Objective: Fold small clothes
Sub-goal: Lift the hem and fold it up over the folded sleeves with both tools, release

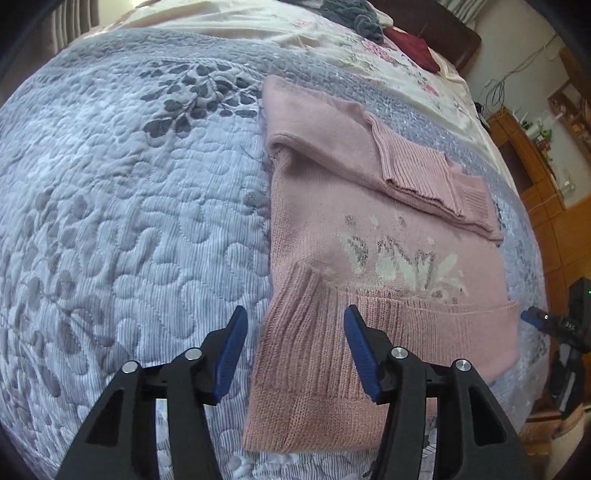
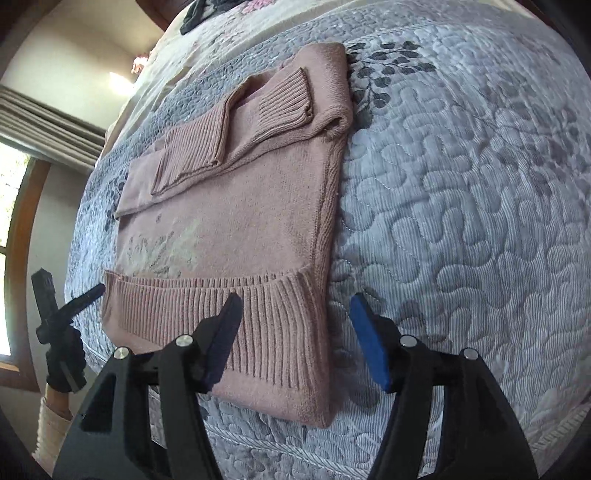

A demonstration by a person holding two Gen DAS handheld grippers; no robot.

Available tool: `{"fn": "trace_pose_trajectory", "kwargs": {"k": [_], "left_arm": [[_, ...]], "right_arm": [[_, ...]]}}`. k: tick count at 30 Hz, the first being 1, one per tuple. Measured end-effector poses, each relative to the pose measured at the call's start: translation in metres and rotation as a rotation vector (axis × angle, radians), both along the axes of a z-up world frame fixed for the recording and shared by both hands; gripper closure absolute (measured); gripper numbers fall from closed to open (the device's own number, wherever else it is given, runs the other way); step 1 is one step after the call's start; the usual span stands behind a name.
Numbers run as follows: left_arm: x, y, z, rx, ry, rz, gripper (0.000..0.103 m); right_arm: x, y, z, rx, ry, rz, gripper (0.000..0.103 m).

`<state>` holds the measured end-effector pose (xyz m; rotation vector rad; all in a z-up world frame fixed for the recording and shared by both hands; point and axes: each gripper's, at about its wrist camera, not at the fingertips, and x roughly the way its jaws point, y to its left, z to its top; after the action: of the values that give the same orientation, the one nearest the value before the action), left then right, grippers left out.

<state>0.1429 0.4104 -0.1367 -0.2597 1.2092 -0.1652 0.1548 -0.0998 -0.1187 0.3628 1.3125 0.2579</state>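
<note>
Black gripper arms with blue pads fill the bottom of both wrist views. From the left wrist camera, the left gripper (image 1: 295, 325) has its jaws spread wide and holds nothing; they hang above the near left corner of the pink sweater (image 1: 369, 229), one pad over the quilt (image 1: 129, 221) and the other over the ribbed hem (image 1: 325, 354). From the right wrist camera, the right gripper (image 2: 295, 314) is likewise spread and empty, its left pad over the hem and its right pad over the quilt just off the sweater's right edge. Whether any pad touches the cloth cannot be told. That sweater lies flat on the grey-blue quilt with leaf stitching, near the bed's front edge, with both sleeves folded across the chest so the ribbed cuffs (image 1: 417, 173) overlap near the collar end. A pale, worn print (image 1: 399, 262) sits on the front just above the hem. In the right wrist view the left gripper shows at the far left edge, held by a hand in a black glove (image 2: 66, 365), with a window behind it. Beyond the sweater, the left wrist view shows a floral sheet (image 1: 388, 51), a grey knit heap (image 1: 354, 14) and a dark red cloth (image 1: 413, 48), and wooden furniture (image 1: 535, 177) stands at the right.
</note>
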Motion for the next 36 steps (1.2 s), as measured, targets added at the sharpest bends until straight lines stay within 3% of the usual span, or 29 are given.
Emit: {"fn": "trace_pose_trajectory", "kwargs": {"k": [5,7,8,10,14,27,31,36], "left_arm": [[0.005,-0.015,-0.010,0.084,0.011,-0.026,0.050],[0.002,-0.017,-0.011,0.098,-0.002,-0.024,0.056],[0.000,-0.018,-0.011,0.101,-0.002,-0.024,0.070],[-0.006,-0.019,-0.006,0.119,-0.028,-0.028,0.085],[-0.025,-0.018,0.010,0.102,-0.097,-0.027,0.091],[-0.104,-0.001,0.054,-0.013,-0.259,0.044,0.094],[-0.096,-0.001,0.082,-0.044,-0.326,0.052,0.094],[-0.054,-0.006,0.118,-0.094,-0.390,0.058,0.094]], "right_arm": [[0.009,0.024,-0.021,-0.118,0.033,0.073,0.043],[0.007,0.030,-0.025,-0.148,0.032,0.098,0.061],[0.004,0.032,-0.025,-0.162,0.024,0.109,0.073],[-0.004,0.034,-0.017,-0.198,-0.018,0.123,0.081],[-0.025,0.032,0.001,-0.194,-0.093,0.134,0.092],[-0.093,0.017,0.047,-0.030,-0.203,0.079,0.094],[-0.088,0.013,0.069,0.012,-0.240,0.061,0.094],[-0.056,0.016,0.103,0.017,-0.293,0.067,0.094]]}}
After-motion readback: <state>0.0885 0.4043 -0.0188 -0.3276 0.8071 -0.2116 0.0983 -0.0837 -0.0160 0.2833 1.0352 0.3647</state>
